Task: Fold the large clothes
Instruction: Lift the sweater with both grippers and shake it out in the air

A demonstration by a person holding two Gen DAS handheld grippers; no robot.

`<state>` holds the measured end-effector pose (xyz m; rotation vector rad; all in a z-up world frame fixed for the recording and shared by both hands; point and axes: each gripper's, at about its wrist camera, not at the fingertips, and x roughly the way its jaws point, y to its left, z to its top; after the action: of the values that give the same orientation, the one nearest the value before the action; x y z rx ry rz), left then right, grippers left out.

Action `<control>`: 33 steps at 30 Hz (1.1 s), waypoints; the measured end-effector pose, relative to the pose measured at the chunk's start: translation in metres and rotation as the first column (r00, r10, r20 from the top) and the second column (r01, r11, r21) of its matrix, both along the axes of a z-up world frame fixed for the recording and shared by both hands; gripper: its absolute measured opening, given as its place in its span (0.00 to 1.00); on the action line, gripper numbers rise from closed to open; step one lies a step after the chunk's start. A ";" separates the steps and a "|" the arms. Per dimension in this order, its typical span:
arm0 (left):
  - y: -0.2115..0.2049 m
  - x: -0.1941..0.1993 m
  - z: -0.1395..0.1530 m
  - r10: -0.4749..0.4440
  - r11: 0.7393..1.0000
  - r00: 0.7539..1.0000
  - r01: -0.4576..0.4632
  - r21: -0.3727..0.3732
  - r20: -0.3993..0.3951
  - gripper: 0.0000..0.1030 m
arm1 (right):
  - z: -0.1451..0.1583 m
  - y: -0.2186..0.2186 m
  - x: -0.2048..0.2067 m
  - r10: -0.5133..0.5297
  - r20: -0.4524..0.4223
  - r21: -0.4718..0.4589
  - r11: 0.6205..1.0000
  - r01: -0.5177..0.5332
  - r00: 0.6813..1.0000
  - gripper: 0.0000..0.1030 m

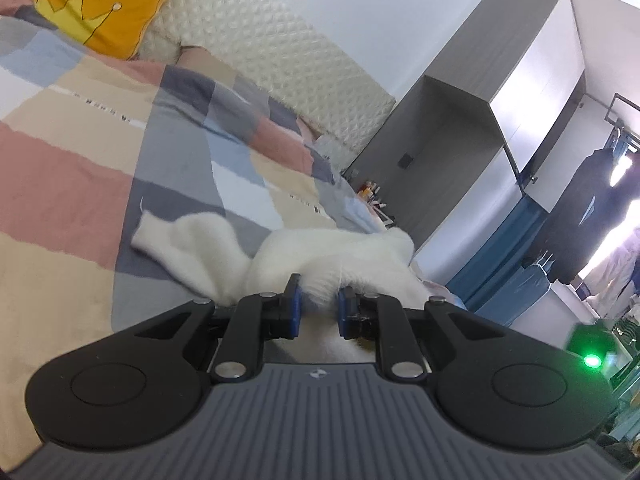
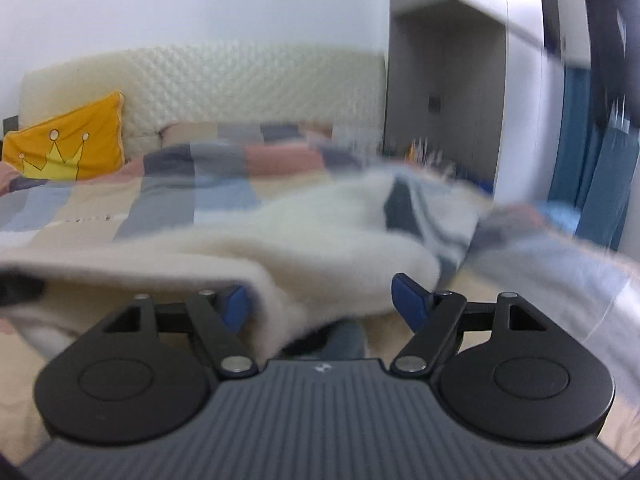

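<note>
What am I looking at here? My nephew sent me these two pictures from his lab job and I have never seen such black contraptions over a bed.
Each picture comes from a camera mounted on a hand-held gripper, a two-fingered clamp that a person carries, one in each hand. The camera looks forward along the fingers. In the left one, the left gripper has its blue pads closed on a fluffy white garment. In the right one, which is blurred, the right gripper stands open with the same garment between its fingers, not pinched. The garment lies on a bed with a patchwork quilt and a yellow crown pillow.
</note>
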<state>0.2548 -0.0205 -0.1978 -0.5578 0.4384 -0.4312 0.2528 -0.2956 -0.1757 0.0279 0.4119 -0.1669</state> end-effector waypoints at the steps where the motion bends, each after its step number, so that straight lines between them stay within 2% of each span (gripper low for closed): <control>1: 0.001 0.000 0.000 0.002 1.000 1.000 -0.002 0.000 0.001 0.19 | -0.006 -0.005 0.006 -0.015 -0.050 0.014 1.000 0.016 0.999 0.73; 3: 0.003 0.001 0.000 0.002 1.000 1.000 -0.002 -0.014 -0.008 0.19 | -0.013 -0.017 0.014 -0.033 -0.100 0.073 0.997 0.040 0.994 0.73; 5: 0.004 0.002 -0.001 0.002 1.000 1.000 -0.002 -0.022 -0.014 0.19 | -0.013 -0.025 0.017 -0.051 -0.081 0.119 0.991 0.060 0.995 0.73; 7: 0.004 0.002 0.000 0.001 1.000 1.000 -0.002 -0.020 -0.008 0.19 | -0.007 -0.022 0.017 -0.078 -0.010 0.065 0.995 0.078 0.997 0.71; 9: 0.006 0.004 0.004 -0.003 1.000 1.000 0.003 -0.026 0.001 0.19 | 0.003 -0.008 0.012 -0.065 0.079 -0.015 0.998 0.066 0.995 0.59; 11: 0.008 0.004 0.012 -0.003 0.999 1.000 0.004 -0.031 0.013 0.19 | 0.016 -0.002 0.003 -0.040 0.136 -0.050 0.998 0.047 0.990 0.33; 13: 0.011 0.004 0.024 -0.003 0.999 1.000 0.004 -0.044 0.021 0.18 | 0.035 0.002 -0.004 -0.013 0.166 -0.046 0.999 0.021 0.986 0.14; 15: 0.016 0.004 0.041 0.005 0.998 0.999 -0.003 -0.058 0.032 0.18 | 0.059 0.004 -0.008 0.004 0.205 -0.072 0.997 0.011 0.979 0.13; 17: 0.021 0.005 0.062 0.014 0.997 0.999 -0.010 -0.076 0.046 0.17 | 0.093 0.001 -0.009 0.032 0.233 -0.048 0.999 -0.021 0.972 0.12; 20: 0.026 0.007 0.102 0.017 0.996 0.996 -0.009 -0.089 0.082 0.16 | 0.144 -0.005 -0.009 0.086 0.288 -0.062 0.996 -0.071 0.954 0.12; 26: 0.031 -0.006 0.208 0.051 0.998 0.971 -0.039 -0.053 0.236 0.16 | 0.231 -0.005 -0.026 0.177 0.368 -0.119 0.983 -0.142 0.913 0.12; 28: 0.036 -0.010 0.242 0.060 0.998 0.964 -0.052 -0.039 0.258 0.16 | 0.259 -0.006 -0.034 0.197 0.392 -0.105 0.980 -0.169 0.898 0.12; 33: 0.049 -0.031 0.323 0.102 0.994 0.938 -0.110 0.006 0.330 0.15 | 0.317 0.010 -0.052 0.246 0.447 -0.149 0.969 -0.199 0.860 0.11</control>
<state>0.2240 0.0285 0.1248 -0.4715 0.0911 -0.4060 0.2011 -0.2859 0.1409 -0.0764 -0.0759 0.0529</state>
